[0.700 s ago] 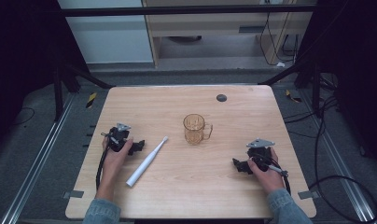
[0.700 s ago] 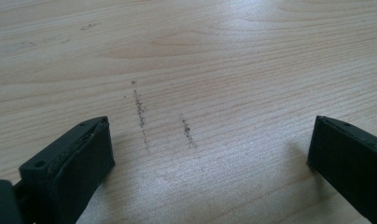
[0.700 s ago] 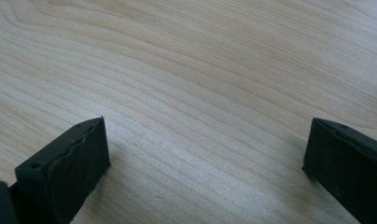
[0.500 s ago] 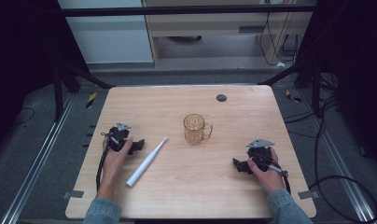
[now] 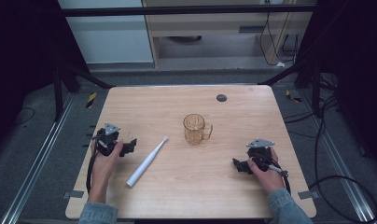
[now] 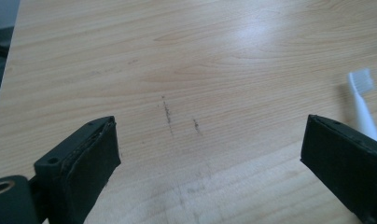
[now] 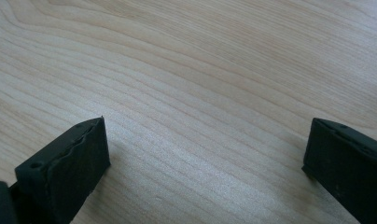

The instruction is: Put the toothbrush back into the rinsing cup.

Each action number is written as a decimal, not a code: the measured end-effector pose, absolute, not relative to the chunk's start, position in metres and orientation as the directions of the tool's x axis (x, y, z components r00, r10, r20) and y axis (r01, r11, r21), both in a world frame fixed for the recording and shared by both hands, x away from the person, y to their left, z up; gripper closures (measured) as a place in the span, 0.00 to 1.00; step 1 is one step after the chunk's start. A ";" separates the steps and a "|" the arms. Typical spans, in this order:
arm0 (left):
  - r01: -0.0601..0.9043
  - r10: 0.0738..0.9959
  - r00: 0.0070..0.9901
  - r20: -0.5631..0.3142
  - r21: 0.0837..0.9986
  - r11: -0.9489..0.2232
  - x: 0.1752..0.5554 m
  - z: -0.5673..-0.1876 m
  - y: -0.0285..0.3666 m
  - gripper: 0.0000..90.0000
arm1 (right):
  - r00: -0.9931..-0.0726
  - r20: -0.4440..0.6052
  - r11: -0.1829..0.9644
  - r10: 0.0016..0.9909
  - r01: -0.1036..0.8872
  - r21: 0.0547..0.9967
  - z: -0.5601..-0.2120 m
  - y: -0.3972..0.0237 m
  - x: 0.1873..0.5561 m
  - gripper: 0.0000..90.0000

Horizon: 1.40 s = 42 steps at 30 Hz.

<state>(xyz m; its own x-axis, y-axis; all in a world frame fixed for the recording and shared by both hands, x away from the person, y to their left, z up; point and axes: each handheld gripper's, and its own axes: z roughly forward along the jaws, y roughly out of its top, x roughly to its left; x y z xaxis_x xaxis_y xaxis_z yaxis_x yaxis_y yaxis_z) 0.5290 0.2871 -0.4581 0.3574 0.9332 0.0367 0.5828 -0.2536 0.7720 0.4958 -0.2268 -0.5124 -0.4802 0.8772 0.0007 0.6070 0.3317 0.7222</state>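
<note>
On the pale, wood-grained counter (image 5: 191,196), one slim white plastic toothbrush (image 5: 147,161) is laid slantwise at the near left, just right of the left hand-held gripper (image 5: 127,147) and apart from it. From the left gripper view, the toothbrush (image 6: 361,109) is cut off by the right-hand black jaw, so that little more than its bristled head and neck can be seen. One amber, ribbed glass mug (image 5: 195,129) with a handle is stood upright near the middle, its contents not to be made out. One small dark round spot (image 5: 221,97) is seen at the far edge; what it is cannot be told. Two grippers are counted: the left one is held wide with bare wood between its padded jaws, and the right hand-held gripper (image 5: 239,164), at the near right, is likewise spread wide over bare grain.
</note>
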 end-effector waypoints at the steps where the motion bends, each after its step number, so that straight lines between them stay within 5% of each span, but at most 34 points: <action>1: 0.582 0.931 0.363 0.033 0.772 -0.255 0.528 -0.456 0.287 0.05 | -0.480 0.001 0.332 0.877 0.607 0.722 -0.512 -0.227 0.496 0.00; 25: 0.572 0.882 0.467 0.065 0.739 -0.357 0.512 -0.426 0.236 0.05 | -0.482 -0.002 0.335 0.876 0.605 0.722 -0.513 -0.227 0.496 0.00; 42: 0.660 0.843 0.529 0.102 0.575 -0.483 0.513 -0.432 0.224 0.05 | -0.481 0.000 0.333 0.877 0.607 0.722 -0.512 -0.227 0.496 0.00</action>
<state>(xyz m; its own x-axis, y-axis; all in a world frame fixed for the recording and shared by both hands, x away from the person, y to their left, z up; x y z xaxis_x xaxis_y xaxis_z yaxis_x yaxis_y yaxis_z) 0.5133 0.2237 -0.4319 0.5286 0.8427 0.1019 0.6598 -0.4834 0.5753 0.4959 -0.2270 -0.5124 -0.4805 0.8770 0.0000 0.6070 0.3326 0.7218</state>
